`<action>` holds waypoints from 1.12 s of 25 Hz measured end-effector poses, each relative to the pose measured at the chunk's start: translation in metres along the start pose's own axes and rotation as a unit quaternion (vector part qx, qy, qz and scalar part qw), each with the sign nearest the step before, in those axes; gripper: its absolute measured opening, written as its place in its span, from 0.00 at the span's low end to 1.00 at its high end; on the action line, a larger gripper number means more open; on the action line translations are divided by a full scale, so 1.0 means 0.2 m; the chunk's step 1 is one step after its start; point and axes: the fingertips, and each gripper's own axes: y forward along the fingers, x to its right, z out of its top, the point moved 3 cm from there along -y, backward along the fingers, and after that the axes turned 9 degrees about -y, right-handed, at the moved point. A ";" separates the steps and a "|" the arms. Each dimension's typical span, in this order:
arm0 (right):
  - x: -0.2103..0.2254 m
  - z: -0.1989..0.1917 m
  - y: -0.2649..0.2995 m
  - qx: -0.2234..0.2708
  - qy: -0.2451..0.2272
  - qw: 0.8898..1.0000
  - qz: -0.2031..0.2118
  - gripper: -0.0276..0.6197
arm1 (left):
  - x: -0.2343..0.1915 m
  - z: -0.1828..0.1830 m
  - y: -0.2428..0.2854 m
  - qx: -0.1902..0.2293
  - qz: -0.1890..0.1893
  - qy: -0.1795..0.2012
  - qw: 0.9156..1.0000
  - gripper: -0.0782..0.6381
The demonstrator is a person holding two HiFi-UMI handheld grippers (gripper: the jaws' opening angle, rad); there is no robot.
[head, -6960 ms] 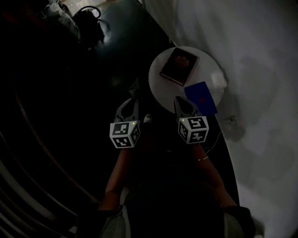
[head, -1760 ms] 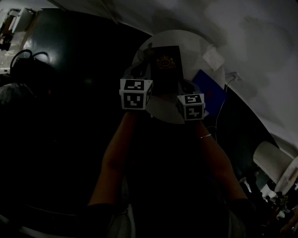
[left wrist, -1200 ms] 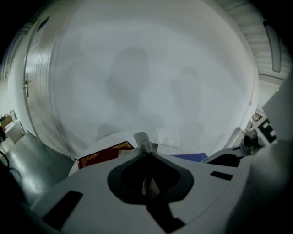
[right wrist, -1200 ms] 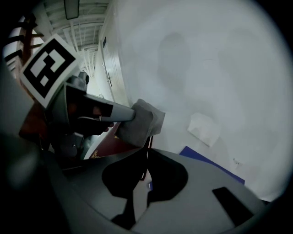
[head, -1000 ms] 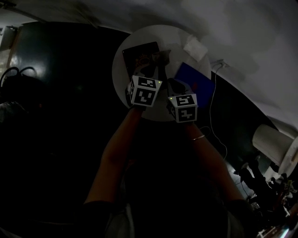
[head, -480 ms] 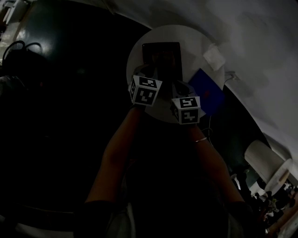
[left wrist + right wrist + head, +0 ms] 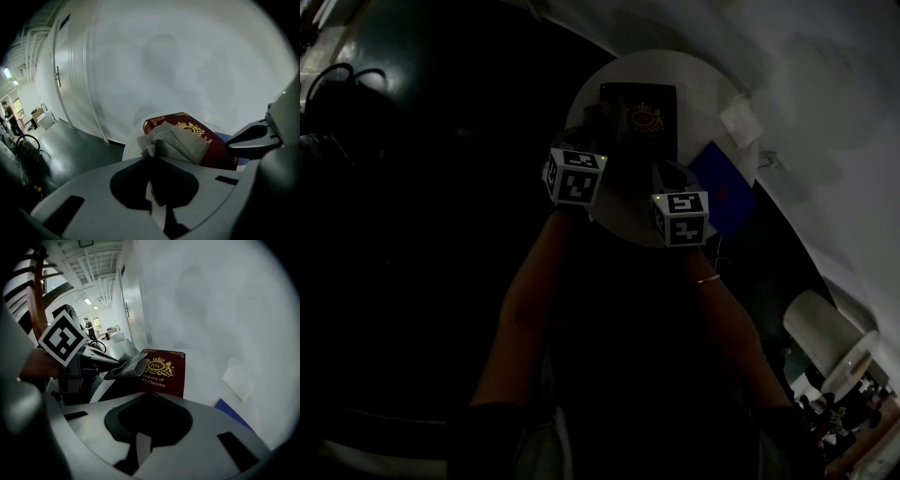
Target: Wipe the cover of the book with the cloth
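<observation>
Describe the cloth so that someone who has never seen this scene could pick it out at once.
Find the round white table, then the dark red book with gold print lying on it. The cloth drapes over the book's left edge, pinched in the left hand-held gripper: the only grey, crumpled thing among flat, stiff neighbours.

The left tongs [image 7: 151,157] and the right tongs [image 7: 149,395] have pale grey moulded bodies, each with a dark spade-shaped opening in the middle and a rectangular slot on either side. Each carries a white cube printed with black square markers on its faces, the left cube [image 7: 574,176] and the right cube [image 7: 680,217]. The forearms are bare. A thin bracelet [image 7: 705,278] circles the right wrist. Dark short sleeves [image 7: 492,441] cover the upper arms, part of a dark top
</observation>
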 end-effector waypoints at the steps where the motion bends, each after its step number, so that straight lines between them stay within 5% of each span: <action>1: 0.00 0.00 0.00 -0.001 -0.001 1.000 0.000 0.09 | -0.01 -0.01 0.00 -0.003 0.001 0.002 1.000 0.14; 17: -0.04 -0.03 0.01 -0.003 -0.024 1.000 -0.005 0.09 | -0.06 -0.18 0.05 -0.049 0.012 0.041 0.998 0.14; 28: -0.05 -0.07 -0.07 0.006 -0.026 1.000 -0.004 0.09 | -0.23 -0.21 -0.21 -0.030 0.061 0.001 0.998 0.14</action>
